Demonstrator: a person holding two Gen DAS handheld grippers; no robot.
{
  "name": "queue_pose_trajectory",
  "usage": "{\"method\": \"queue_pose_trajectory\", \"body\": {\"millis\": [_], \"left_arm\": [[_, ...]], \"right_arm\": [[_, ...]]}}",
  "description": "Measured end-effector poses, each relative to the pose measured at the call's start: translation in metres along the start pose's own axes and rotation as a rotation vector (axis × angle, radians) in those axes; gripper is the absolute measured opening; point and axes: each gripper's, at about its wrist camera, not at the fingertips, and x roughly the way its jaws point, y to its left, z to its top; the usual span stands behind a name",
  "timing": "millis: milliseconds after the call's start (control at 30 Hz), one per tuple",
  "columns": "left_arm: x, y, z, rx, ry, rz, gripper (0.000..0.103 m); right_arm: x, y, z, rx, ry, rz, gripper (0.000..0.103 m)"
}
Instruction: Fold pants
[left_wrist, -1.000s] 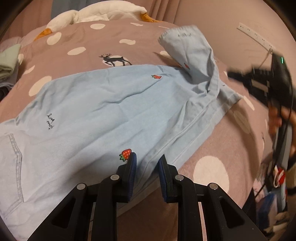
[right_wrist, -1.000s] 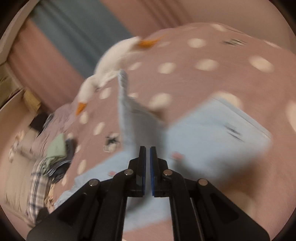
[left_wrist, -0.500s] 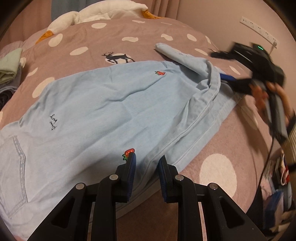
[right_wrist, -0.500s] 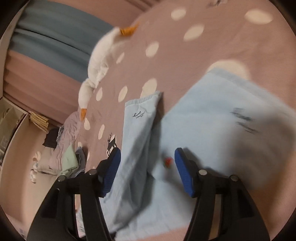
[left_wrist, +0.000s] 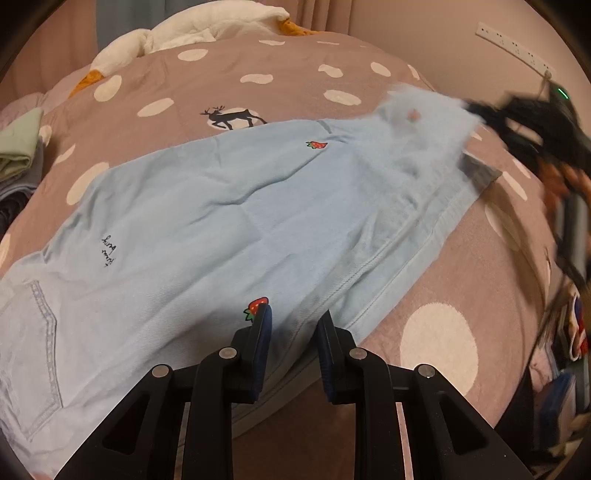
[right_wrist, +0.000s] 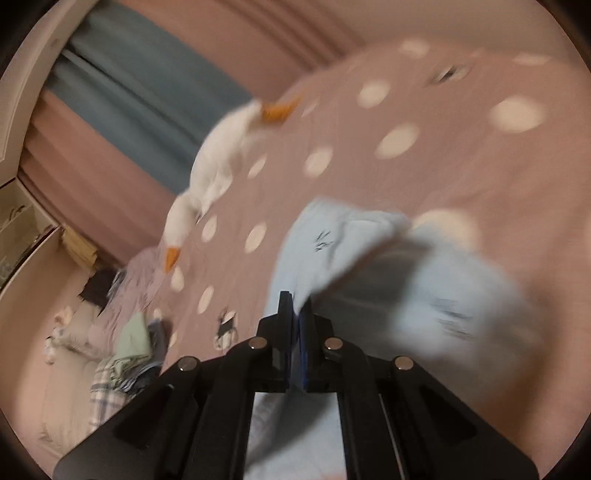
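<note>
Light blue pants (left_wrist: 229, 221) lie spread across a pink dotted bedspread (left_wrist: 280, 66), waist near left, legs reaching far right. The left gripper (left_wrist: 291, 332) sits low at the pants' near edge, jaws narrowly parted with cloth lying between the pads — whether they pinch it cannot be told. The right gripper (right_wrist: 295, 314) has just snapped closed and its pads clamp a fold of the leg end, which is lifted and blurred at far right. A white plush goose (right_wrist: 214, 158) lies at the far edge.
</note>
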Motion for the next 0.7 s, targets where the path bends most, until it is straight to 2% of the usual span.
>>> {"method": "queue_pose_trajectory", "body": {"millis": [67,133,200,267,433,567,633,700], "left_arm": [[0.0,0.0,0.0,0.002,0.002,0.001,0.023],[0.0,-0.001,0.0,0.011,0.007,0.005,0.023],[0.0,-0.003,0.001,0.02,0.018,0.014,0.023],[0.0,-0.004,0.001,0.03,0.023,0.025,0.023],[0.0,-0.01,0.0,0.067,0.025,0.06,0.023],[-0.001,-0.011,-0.003,0.074,0.028,0.071,0.023],[-0.001,-0.009,-0.003,0.063,0.028,0.067,0.023],[-0.002,-0.008,-0.004,0.054,0.027,0.067,0.023]], "right_arm": [[-0.02,-0.02,-0.012,0.028,-0.005,-0.075,0.005],[-0.018,-0.043,-0.021,0.077,0.048,-0.144,0.008],[-0.007,-0.062,-0.028,0.095,0.119,-0.166,0.008],[0.002,-0.072,-0.032,0.124,0.126,-0.152,0.005],[-0.002,-0.087,-0.026,0.25,0.091,-0.081,0.009],[-0.009,-0.092,-0.018,0.257,0.078,-0.094,0.009],[-0.01,-0.097,-0.01,0.257,0.057,-0.132,0.006],[-0.019,-0.109,-0.001,0.308,0.031,-0.138,0.006]]}}
